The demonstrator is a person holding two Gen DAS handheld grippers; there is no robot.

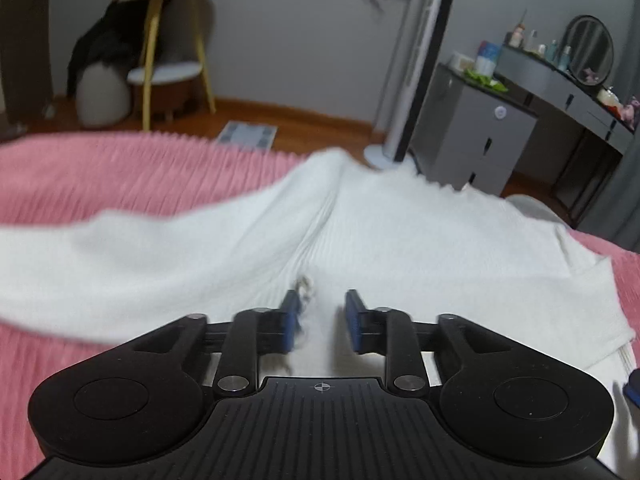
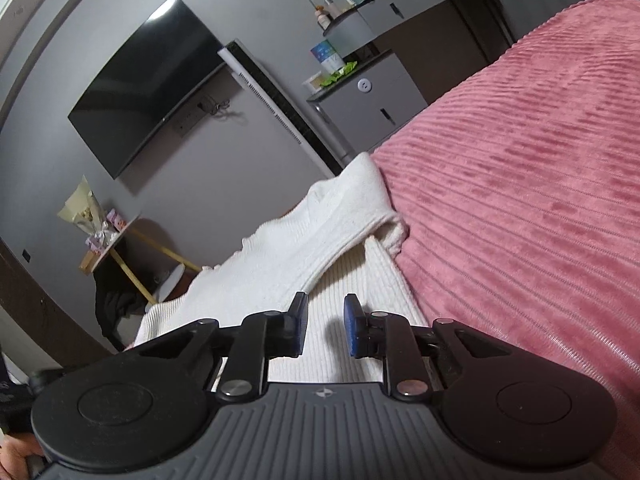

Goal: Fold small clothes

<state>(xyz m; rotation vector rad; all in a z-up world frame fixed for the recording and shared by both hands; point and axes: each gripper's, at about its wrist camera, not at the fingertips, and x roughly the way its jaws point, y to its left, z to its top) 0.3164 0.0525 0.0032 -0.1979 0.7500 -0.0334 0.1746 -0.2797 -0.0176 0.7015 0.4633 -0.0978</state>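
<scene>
My left tool hangs with its jaws apart over the white ribbed sweater, as does my right tool, nothing between either. The sweater lies spread on the pink bedspread. Only the right view shows the wall-mounted TV at ten o'clock.

Bedspread bare – sweater beside.

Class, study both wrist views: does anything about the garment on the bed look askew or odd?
Yes. The white ribbed knit sweater lies rumpled on the pink ribbed blanket, one sleeve flopped unevenly across its body. Both the left gripper and right gripper are open above it.
</scene>
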